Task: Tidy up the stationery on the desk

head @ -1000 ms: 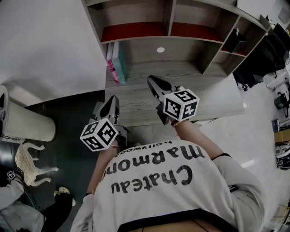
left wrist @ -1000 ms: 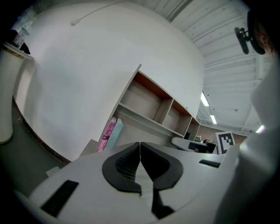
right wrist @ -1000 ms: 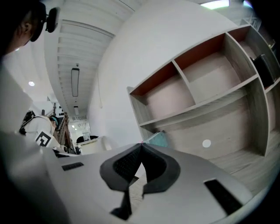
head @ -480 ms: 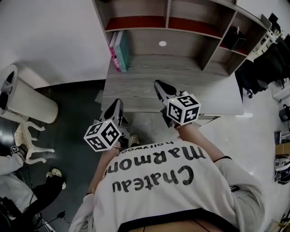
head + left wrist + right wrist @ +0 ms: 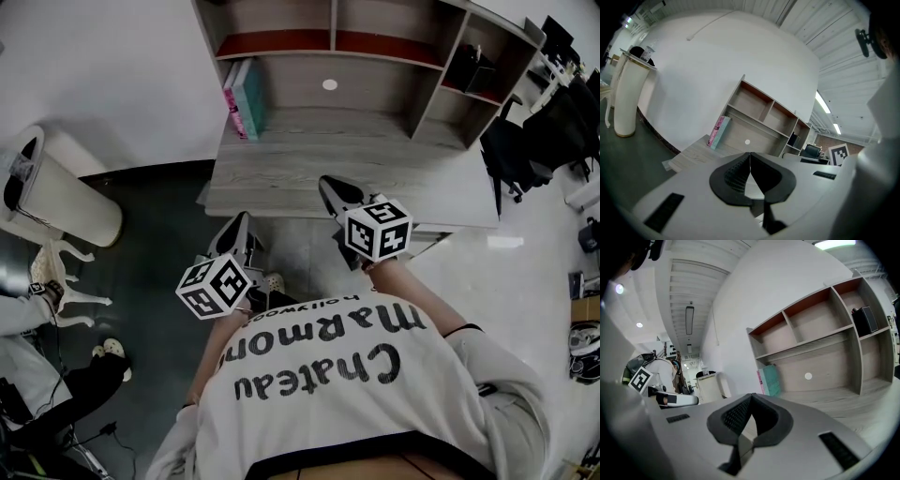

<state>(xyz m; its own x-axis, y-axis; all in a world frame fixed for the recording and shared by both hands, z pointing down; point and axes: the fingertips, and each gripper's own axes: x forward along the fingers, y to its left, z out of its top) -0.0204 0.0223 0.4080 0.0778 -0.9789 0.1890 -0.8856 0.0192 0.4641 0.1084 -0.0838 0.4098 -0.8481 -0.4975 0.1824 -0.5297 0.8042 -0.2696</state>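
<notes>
**Head view, looking steeply down.** A person in a pale printed sweatshirt (image 5: 356, 375) stands before a grey wood-grain desk (image 5: 412, 187). A shelf unit (image 5: 375, 105) runs along the desk's back edge. The left gripper (image 5: 239, 220) hovers over the dark floor (image 5: 159, 244), just short of the desk's front left corner. The right gripper (image 5: 328, 185) reaches over the desk's front edge, near its middle. Both point toward the shelf unit, each with its marker cube at the hand end.

**Left gripper view and right gripper view.** On the left gripper the black ribbed pads (image 5: 735, 174) meet at their tips. The right gripper's pads (image 5: 736, 416) meet in the same way. Both pairs of jaws stand fully closed, and neither holds anything.

**Task items.** A pink book (image 5: 229, 98) and a teal book (image 5: 250, 101) stand upright and touching. They rest on the desktop at the left end of the shelf unit's lower bay, well apart from both grippers. A dark box-like object (image 5: 476, 67) stands in the unit's right-hand compartment; its kind cannot be made out. A small white disc (image 5: 329, 84) sits on the back panel, between the books and that compartment.

**Surroundings.** A white cylindrical bin (image 5: 66, 202) lies at the left, near the wall. A black office chair (image 5: 525, 141) stands beside the desk's right end.
</notes>
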